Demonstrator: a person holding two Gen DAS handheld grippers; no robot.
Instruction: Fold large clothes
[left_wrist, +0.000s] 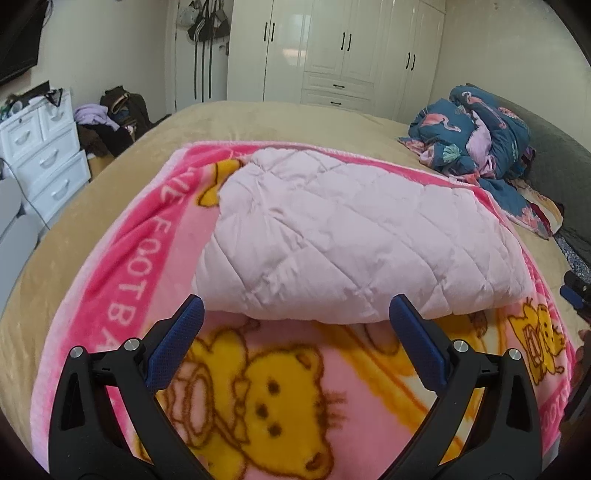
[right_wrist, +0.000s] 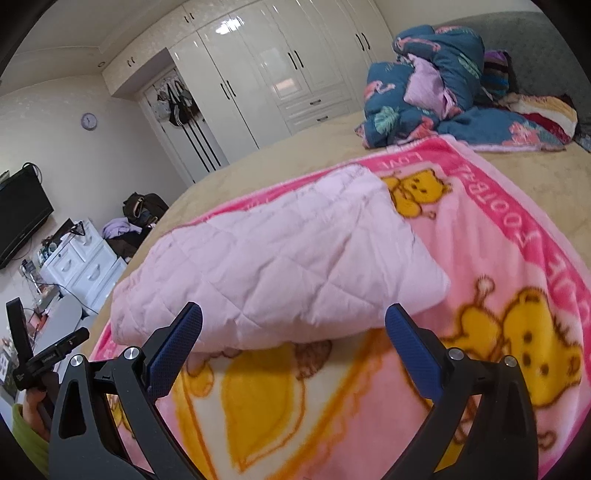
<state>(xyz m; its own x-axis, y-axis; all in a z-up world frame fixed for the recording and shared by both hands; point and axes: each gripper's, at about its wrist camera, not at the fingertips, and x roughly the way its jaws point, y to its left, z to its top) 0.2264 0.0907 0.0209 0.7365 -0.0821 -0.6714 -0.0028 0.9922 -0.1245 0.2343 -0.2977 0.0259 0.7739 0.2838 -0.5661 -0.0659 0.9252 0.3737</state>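
A pale pink quilted garment (left_wrist: 347, 236) lies folded into a thick rectangle on a pink cartoon-bear blanket (left_wrist: 258, 387) spread over the bed. It also shows in the right wrist view (right_wrist: 280, 258), on the same blanket (right_wrist: 498, 295). My left gripper (left_wrist: 295, 314) is open and empty, hovering just in front of the garment's near folded edge. My right gripper (right_wrist: 293, 317) is open and empty too, in front of the garment's near edge, toward its right end.
A crumpled blue flamingo-print duvet (left_wrist: 476, 136) is piled at the far right of the tan bed (left_wrist: 288, 118). A white drawer unit (left_wrist: 44, 155) and a heap of clothes (left_wrist: 114, 118) stand left of the bed. White wardrobes (left_wrist: 343, 51) line the far wall.
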